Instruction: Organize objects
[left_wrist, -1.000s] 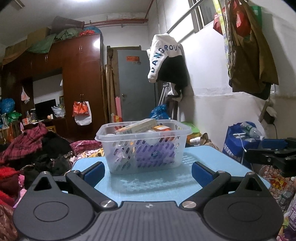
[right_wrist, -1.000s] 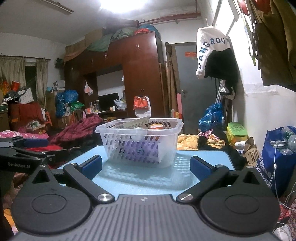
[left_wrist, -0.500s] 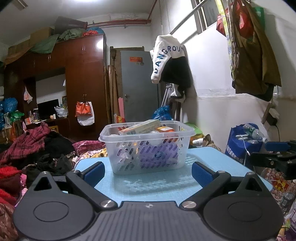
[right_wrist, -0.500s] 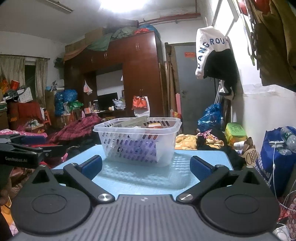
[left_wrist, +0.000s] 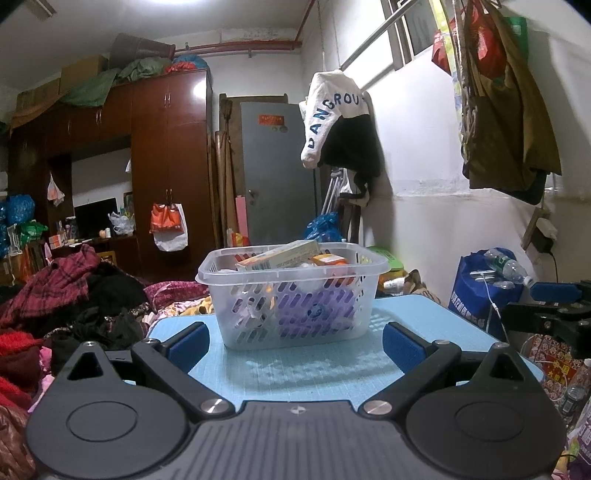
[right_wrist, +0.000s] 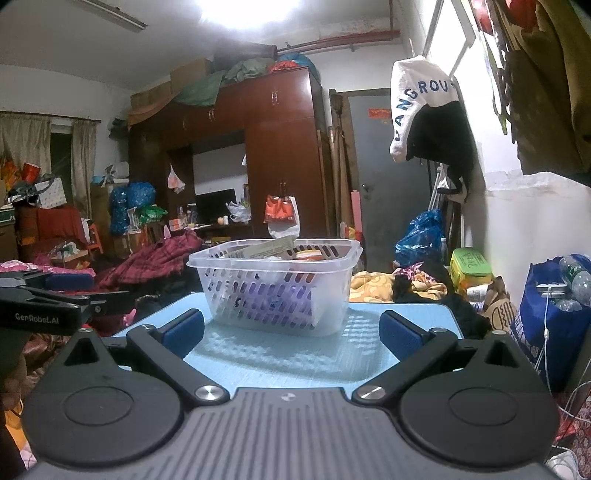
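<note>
In both views the basket now sits slightly higher and further left, so both grippers have shifted a little.

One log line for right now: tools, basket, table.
left tool: open, empty | right tool: open, empty | basket: full, on table, untouched | both tools short of basket

Basket on blue table — boxes inside.

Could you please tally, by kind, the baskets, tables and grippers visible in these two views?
Clear plastic basket: 1
Light blue table: 1
Grippers: 2, left gripper and right gripper, both open
Total: 4
</note>
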